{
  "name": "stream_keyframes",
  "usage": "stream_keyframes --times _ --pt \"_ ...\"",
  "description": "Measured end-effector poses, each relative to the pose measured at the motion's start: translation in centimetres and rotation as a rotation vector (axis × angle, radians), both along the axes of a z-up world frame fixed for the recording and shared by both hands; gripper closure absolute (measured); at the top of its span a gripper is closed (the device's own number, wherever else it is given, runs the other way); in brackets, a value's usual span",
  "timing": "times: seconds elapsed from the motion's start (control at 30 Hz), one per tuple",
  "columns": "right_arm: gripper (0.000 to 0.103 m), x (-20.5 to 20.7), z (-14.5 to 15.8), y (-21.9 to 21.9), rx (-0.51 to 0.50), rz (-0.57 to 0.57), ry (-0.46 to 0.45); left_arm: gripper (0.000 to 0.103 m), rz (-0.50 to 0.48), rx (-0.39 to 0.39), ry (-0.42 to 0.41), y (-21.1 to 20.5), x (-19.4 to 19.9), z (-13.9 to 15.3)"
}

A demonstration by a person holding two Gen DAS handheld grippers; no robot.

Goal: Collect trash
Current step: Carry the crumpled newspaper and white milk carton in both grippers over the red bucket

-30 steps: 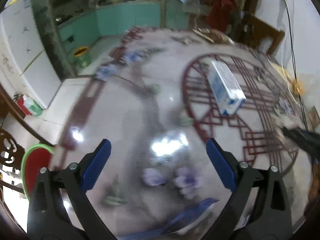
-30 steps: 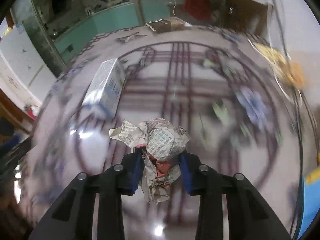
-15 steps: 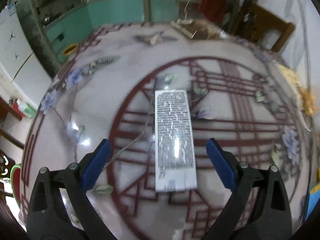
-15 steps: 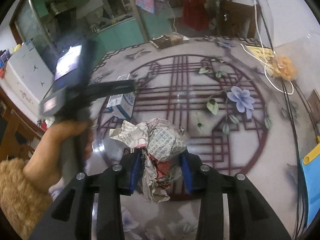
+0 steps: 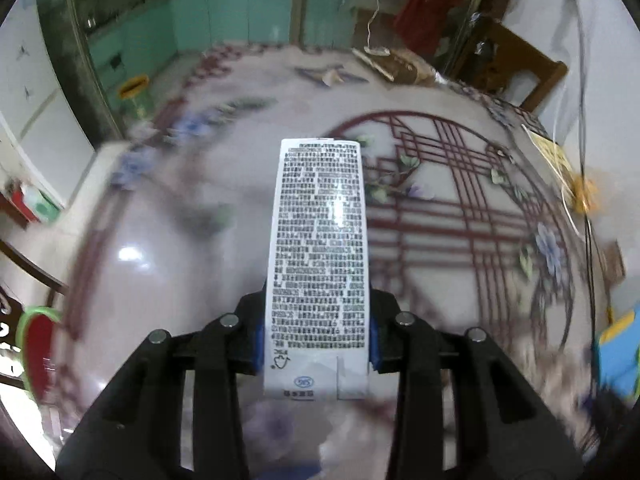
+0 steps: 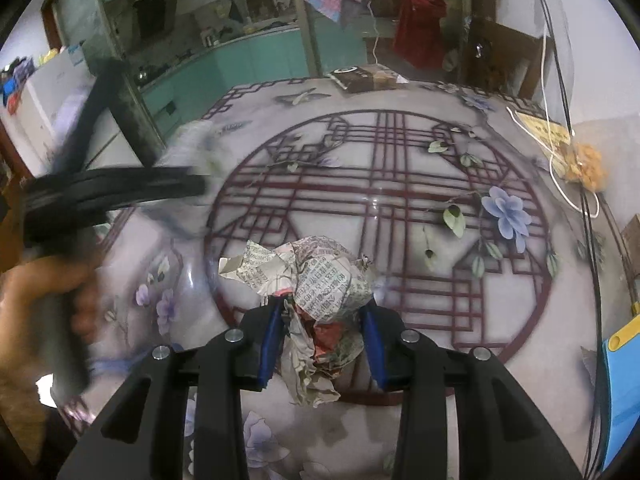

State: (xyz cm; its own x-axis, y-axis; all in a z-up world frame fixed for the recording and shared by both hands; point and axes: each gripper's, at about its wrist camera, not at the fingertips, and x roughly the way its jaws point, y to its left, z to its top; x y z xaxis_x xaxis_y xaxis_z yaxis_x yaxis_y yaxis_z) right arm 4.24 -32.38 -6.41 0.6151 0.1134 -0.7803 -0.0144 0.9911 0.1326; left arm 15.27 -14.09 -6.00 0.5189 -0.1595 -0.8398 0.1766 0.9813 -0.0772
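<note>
Two pieces of trash are now in hand at once. A second ago the left gripper [image 5: 316, 340] stood wide over the bare patterned bench [image 5: 440, 216] with the white carton [image 5: 320, 248] lying well apart to the far right; half a second ago the carton lay lengthwise between the spread fingers. Now the jaws are closing, and the blue pads sit against both long sides of the carton near its near end, so I read this as a grip just being made. The printed face points up and the carton's far end sticks out well beyond the fingertips.

The right gripper [image 6: 322, 328] stays narrow around the crumpled newspaper ball [image 6: 316, 280], much as in both earlier views, with loose paper hanging below the pads. In the right wrist view the person's hand [image 6: 48, 292] and the left tool are a blur at the left edge.

For the task, this suggests both pickups are done or nearly so, and carrying them to a bin comes next. No bin shows clearly in either view. The long overhang could let the carton pivot in the pads.
</note>
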Motion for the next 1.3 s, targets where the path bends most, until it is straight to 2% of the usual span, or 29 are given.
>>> stream_keyframes --times 0.13,0.23,0.33,0.4,0.5,0.67,0.97,1.3 --pt "0.068 -0.2 -0.2 1.2 0.002 0.007 -0.020 0.068 0.001 0.027 -0.029 5.5 -4.3 1.7" --pt "0.068 -0.8 0.6 2.4 -0.026 0.020 -0.065 0.068 -0.009 0.064 -0.090 8.4 -7.6 2.6" --pt "0.068 -1.3 1.3 4.0 -0.055 0.041 -0.096 0.068 0.008 0.049 -0.128 10.7 -9.5 2.9" --pt "0.068 -1.5 1.7 4.9 -0.065 0.046 -0.104 0.068 0.008 0.034 -0.137 11.6 -9.8 3.0" --pt "0.068 -2.0 2.3 6.2 -0.067 0.049 -0.124 0.068 -0.003 0.053 -0.165 12.5 -10.6 3.4" --pt "0.068 -3.9 2.7 8.6 -0.066 0.032 -0.161 0.068 0.009 -0.003 -0.163 14.8 -11.1 3.9" --pt "0.068 -6.5 1.4 11.6 0.034 -0.029 -0.146 0.067 0.028 -0.047 -0.180 17.3 -12.3 4.5" --pt "0.068 -7.5 1.7 15.7 -0.027 0.016 -0.149 0.067 0.044 -0.068 -0.186 19.9 -13.4 4.6"
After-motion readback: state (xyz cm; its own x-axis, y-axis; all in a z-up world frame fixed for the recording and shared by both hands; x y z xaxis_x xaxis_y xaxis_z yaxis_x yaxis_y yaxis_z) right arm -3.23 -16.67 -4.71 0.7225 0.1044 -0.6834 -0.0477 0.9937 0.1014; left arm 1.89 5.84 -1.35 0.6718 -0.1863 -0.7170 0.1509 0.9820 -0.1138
